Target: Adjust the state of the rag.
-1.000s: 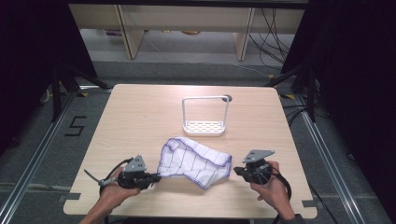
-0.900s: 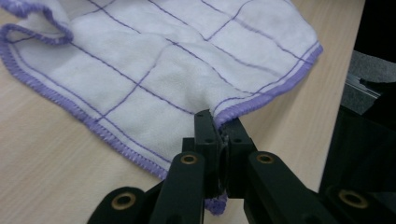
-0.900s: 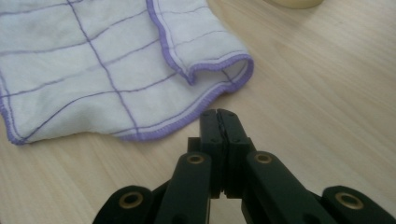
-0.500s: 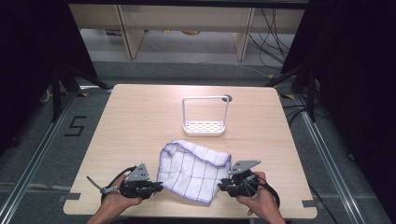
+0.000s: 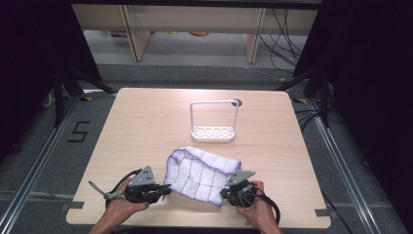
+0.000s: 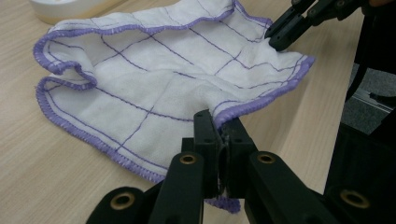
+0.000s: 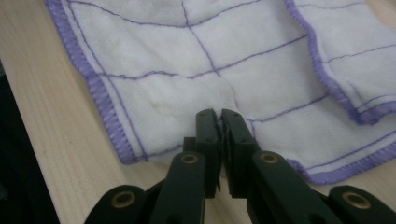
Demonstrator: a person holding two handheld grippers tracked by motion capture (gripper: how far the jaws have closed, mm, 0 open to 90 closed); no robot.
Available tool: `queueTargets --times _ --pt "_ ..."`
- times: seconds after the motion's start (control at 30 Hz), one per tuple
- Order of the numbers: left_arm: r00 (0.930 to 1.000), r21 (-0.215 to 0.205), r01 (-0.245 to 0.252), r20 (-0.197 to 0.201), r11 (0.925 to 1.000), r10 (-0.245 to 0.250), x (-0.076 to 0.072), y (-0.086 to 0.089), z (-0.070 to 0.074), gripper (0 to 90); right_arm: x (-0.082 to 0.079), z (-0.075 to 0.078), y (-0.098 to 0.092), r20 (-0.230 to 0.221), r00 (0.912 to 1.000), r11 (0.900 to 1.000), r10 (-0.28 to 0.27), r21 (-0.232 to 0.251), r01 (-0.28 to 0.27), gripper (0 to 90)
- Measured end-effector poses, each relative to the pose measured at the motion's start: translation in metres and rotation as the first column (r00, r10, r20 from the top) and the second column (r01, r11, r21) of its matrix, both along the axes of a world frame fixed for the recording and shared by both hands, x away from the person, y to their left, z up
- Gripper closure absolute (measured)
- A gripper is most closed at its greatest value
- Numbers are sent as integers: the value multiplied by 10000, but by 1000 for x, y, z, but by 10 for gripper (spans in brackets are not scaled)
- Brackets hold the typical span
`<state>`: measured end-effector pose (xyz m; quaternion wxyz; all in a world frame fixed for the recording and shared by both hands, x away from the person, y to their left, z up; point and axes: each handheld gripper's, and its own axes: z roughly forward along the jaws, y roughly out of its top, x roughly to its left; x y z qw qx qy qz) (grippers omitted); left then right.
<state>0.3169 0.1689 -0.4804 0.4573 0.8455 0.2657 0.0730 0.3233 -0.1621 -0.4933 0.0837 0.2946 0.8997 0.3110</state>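
I've got the cloth (image 5: pixel 202 173) on the near table (image 5: pixel 146 122) edge, strung btwn both grippers: L gripper (image 5: pixel 165 190) clamped on its near-left hem, R gripper (image 5: pixel 225 194) jaws just closed onto its near-right edge (fabric pinched). Cloth's bulk lies fwd of both jaws, long axis running L–R, so I'd judge next pull goes outward.

You look down on a light wooden table (image 5: pixel 146 126) standing on grey floor (image 5: pixel 204 78). At twelve o'clock beyond it, pale cabinet legs (image 5: pixel 134 34) rise above loose black cables (image 5: pixel 287 29). Dark curtains (image 5: pixel 29 58) hang at nine and three o'clock. A painted number five (image 5: pixel 78 131) marks the floor at nine o'clock, and metal rails (image 5: pixel 341 165) run along both sides.
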Motion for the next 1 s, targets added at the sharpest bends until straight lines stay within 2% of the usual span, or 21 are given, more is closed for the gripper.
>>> queueTargets --times 0.03,0.07,0.17,0.27,0.3,0.33,0.37,0.47,0.5,0.57,0.67,0.7,0.73,0.77,0.8,0.83,0.87,0.9,0.93,0.97,1.0 --pt "10000 0 0 0 10000 0 0 0 0 866 0 0 0 0 10000 10000 0 0 0 866" --pt "10000 -56 -61 -7 10000 61 0 1 2 866 5 9 -6 133 9997 9993 204 326 -208 872" --pt "9999 -152 -88 132 9998 90 -2 3 7 866 10 28 -14 99 9998 9970 162 762 -169 872" --pt "9999 -30 -36 103 10000 37 -2 4 6 866 23 54 -15 -282 9991 9990 306 336 -296 872" --pt "9999 -30 -36 103 10000 37 -2 4 6 866 23 54 -15 -282 9991 9990 306 336 -296 872" --pt "10000 292 -38 8 9996 38 1 7 -1 866 38 64 -5 -336 9987 9992 390 55 -388 871" --pt "9999 238 -122 -89 9996 124 1 8 -4 866 45 66 1 -419 9977 9984 531 -183 -539 871" --pt "9984 326 -421 -367 9986 432 7 15 -14 865 68 58 22 -823 9939 9953 733 -578 -782 870" --pt "9984 326 -421 -367 9986 432 7 15 -14 864 68 58 22 -823 9939 9953 733 -578 -782 870" --pt "9962 468 -710 -480 9964 733 13 23 -18 862 93 40 43 -1239 9897 9939 710 -751 -807 858" --pt "9933 481 -980 -568 9940 1007 17 28 -22 858 104 30 49 -1318 9902 9965 463 -623 -549 805" --pt "9917 419 -1061 -687 9935 1089 19 31 -24 854 112 26 54 -1100 9937 9984 -189 -542 130 714" --pt "9917 419 -1061 -687 9935 1089 19 31 -24 853 112 26 54 -1100 9937 9984 -189 -542 130 714" --pt "9906 388 -1123 -745 9929 1150 20 32 -26 852 113 30 54 -823 9965 9996 -165 -242 146 710" --pt "9906 388 -1123 -745 9929 1150 20 32 -26 851 110 33 53 -814 9963 9995 -285 -130 275 701" --pt "9905 389 -1105 -776 9931 1132 21 33 -26 850 106 40 51 -455 9987 9997 -222 111 227 694" --pt "9905 389 -1105 -776 9931 1132 21 33 -26 849 106 40 51 -455 9987 9997 -222 111 227 694" --pt "9906 421 -1114 -752 9929 1143 21 32 -26 849 102 45 50 -510 9983 9994 -285 183 295 689" --pt "9905 359 -1113 -771 9931 1138 20 31 -26 846 90 56 45 -134 9993 9977 -361 572 368 679" --pt "9900 314 -1148 -788 9929 1170 20 30 -26 846 90 56 45 -134 9993 9977 -361 572 368 664" --pt "9920 497 -1005 -717 9937 1039 20 31 -25 846 87 58 41 78 9998 9984 -185 544 181 654"
